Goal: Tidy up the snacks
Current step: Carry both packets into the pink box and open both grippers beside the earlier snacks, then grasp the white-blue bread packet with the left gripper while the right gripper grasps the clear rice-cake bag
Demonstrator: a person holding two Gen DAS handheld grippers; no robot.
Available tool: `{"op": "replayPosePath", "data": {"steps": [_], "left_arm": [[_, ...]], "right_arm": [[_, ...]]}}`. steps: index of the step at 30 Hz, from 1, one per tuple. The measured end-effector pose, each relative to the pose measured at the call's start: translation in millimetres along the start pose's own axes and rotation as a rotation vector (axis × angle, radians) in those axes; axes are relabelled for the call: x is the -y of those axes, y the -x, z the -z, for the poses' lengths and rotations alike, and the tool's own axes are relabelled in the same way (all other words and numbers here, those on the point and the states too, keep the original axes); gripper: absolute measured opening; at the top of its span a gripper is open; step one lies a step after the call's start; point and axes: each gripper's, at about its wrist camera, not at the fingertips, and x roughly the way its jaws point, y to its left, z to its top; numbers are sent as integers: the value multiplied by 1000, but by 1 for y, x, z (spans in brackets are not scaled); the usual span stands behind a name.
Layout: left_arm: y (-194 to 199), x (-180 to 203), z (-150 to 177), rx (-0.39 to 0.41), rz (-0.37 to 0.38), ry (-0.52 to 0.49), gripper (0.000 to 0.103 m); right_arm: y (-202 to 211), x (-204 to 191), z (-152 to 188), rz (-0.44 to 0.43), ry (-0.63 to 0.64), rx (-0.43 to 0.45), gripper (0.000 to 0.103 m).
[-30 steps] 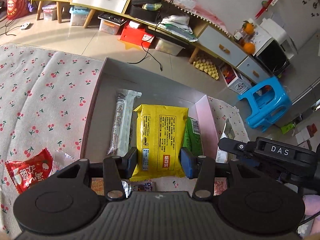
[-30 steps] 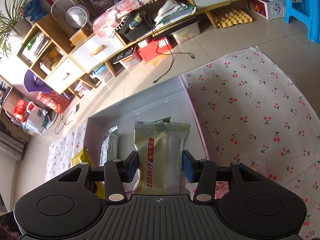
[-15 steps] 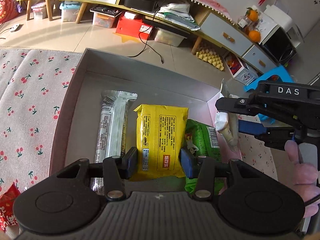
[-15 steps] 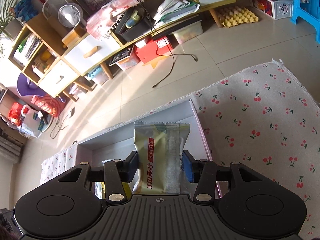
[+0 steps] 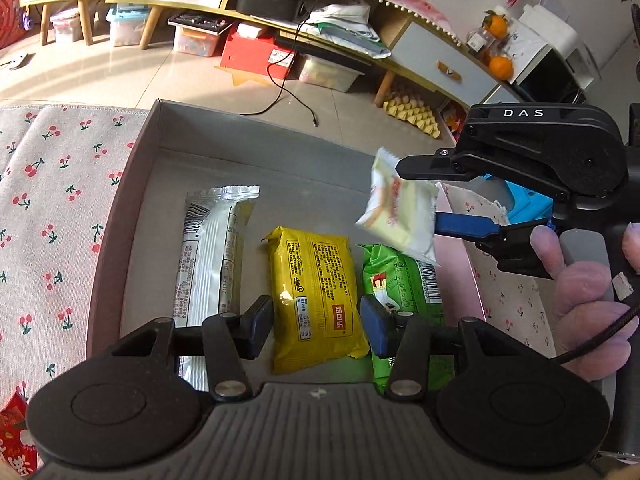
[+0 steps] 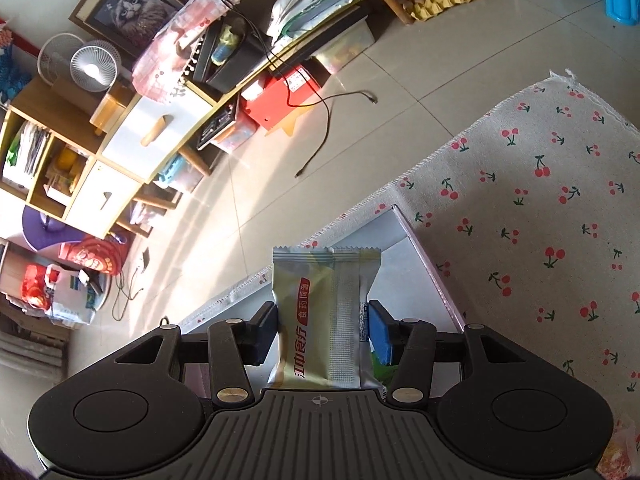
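Grey box holds three snacks; left gripper just released the yellow packet, right gripper loosening on the pale packet.

cherry-print cloth, red box, black cable, small white fan

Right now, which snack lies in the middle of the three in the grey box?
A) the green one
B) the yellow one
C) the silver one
B: the yellow packet lies flat between the silver bar and the green packet in the grey box.
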Motion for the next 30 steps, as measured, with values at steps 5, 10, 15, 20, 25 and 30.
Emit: {"op": "replayPosePath", "data": {"steps": [5,10,15,20,25,30], "left_arm": [[3,3,1,-1,-3,-6,52],[11,7,3,-9,-14,1,57],[28,13,9,-5,-22,-22,66],[44,15,18,-8,-25,-31,70],[62,14,30,-9,-35,-53,75],[76,11,40,-16,-47,-63,80]], "right_arm": [[8,4,1,-20,-4,-2,56],[22,5,9,9,27,-5,57],[42,6,23,25,67,-1,66],[62,5,39,40,127,-10,70],[83,0,61,41,186,-16,72],[100,-8,84,45,245,-22,78]]}}
